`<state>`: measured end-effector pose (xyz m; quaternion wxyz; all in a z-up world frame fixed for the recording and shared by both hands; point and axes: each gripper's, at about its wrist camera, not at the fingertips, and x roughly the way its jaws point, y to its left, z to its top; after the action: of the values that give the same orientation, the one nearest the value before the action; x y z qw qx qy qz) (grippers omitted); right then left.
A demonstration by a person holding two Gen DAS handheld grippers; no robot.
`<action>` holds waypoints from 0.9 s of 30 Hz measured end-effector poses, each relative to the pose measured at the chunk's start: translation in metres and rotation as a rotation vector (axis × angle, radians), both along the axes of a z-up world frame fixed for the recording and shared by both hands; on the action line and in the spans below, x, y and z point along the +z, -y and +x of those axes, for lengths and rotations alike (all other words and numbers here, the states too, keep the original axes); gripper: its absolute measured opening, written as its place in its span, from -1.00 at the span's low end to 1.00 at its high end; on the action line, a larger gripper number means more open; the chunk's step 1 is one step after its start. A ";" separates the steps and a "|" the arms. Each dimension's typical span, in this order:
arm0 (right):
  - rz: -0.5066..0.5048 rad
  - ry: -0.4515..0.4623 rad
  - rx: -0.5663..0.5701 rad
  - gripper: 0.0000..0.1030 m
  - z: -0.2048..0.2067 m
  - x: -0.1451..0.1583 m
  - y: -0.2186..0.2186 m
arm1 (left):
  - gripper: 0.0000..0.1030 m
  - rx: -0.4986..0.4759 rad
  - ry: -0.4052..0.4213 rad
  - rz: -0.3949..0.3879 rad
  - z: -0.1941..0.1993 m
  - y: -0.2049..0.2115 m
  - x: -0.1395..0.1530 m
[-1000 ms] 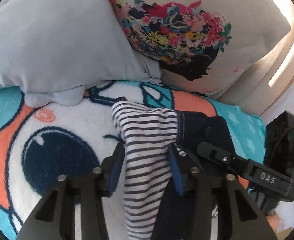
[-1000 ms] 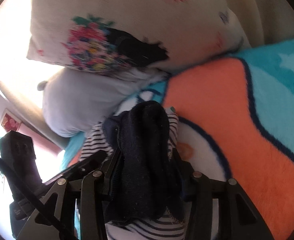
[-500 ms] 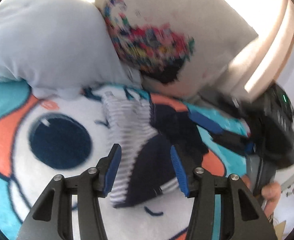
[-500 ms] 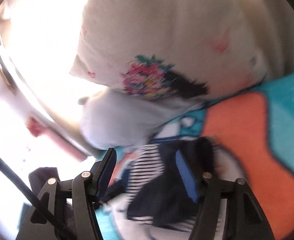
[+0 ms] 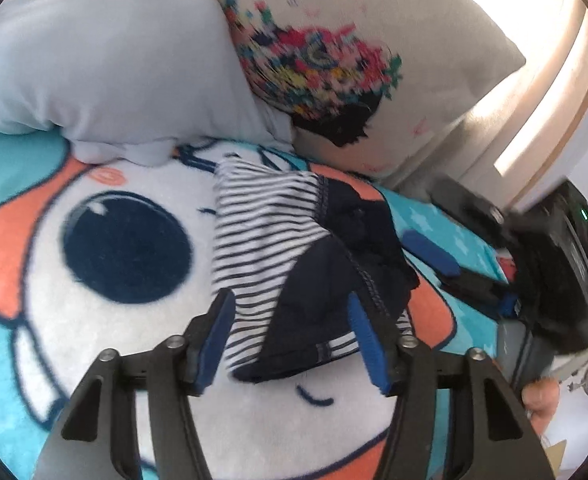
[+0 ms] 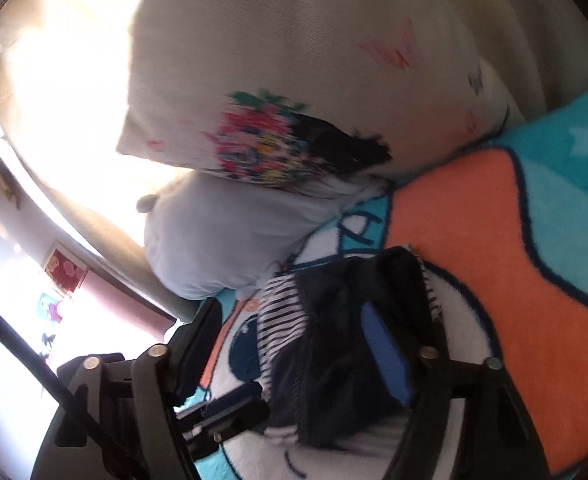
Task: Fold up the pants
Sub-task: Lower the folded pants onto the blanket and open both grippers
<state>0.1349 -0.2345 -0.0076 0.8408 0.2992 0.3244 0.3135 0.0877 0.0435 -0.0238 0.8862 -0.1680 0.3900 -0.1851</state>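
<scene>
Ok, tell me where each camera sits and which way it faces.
Left wrist: on the left tool, facing the folded pants and pillows; open blue pads frame it, the right tool at right.
Right wrist: on the right tool, facing the pants from their other side; the left tool shows low.
Shared: pants, floral pillow, cartoon blanket.

Bedding: cartoon fleece blanket [image 5: 94, 340], turquoise, orange, white; grey pillow [image 5: 106, 52] far left; floral cream cushion [image 5: 374, 40] far right
Light: strong glare, far window [image 6: 66, 80]
Wall: small picture [image 6: 64, 272], left
</scene>
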 end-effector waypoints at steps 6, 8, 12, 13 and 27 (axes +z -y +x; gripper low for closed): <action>-0.059 -0.025 0.007 0.59 -0.020 -0.023 -0.004 | 0.26 0.070 0.026 0.067 -0.014 -0.015 0.000; -0.036 -0.050 0.005 0.58 -0.017 -0.033 -0.002 | 0.27 0.086 0.033 0.096 -0.019 -0.017 0.000; -0.094 0.018 -0.051 0.59 -0.036 -0.016 -0.001 | 0.45 0.148 0.093 0.150 -0.034 -0.024 0.010; -0.117 0.039 -0.069 0.61 -0.043 -0.011 -0.001 | 0.52 0.170 0.116 0.163 -0.039 -0.025 0.014; -0.342 0.148 -0.244 0.72 -0.124 0.000 0.001 | 1.00 0.443 0.560 0.425 -0.117 -0.015 0.069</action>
<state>0.0114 -0.2360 -0.0077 0.9325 0.1655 0.2716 0.1710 -0.0290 0.0582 0.0447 0.9914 -0.0043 0.1178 0.0564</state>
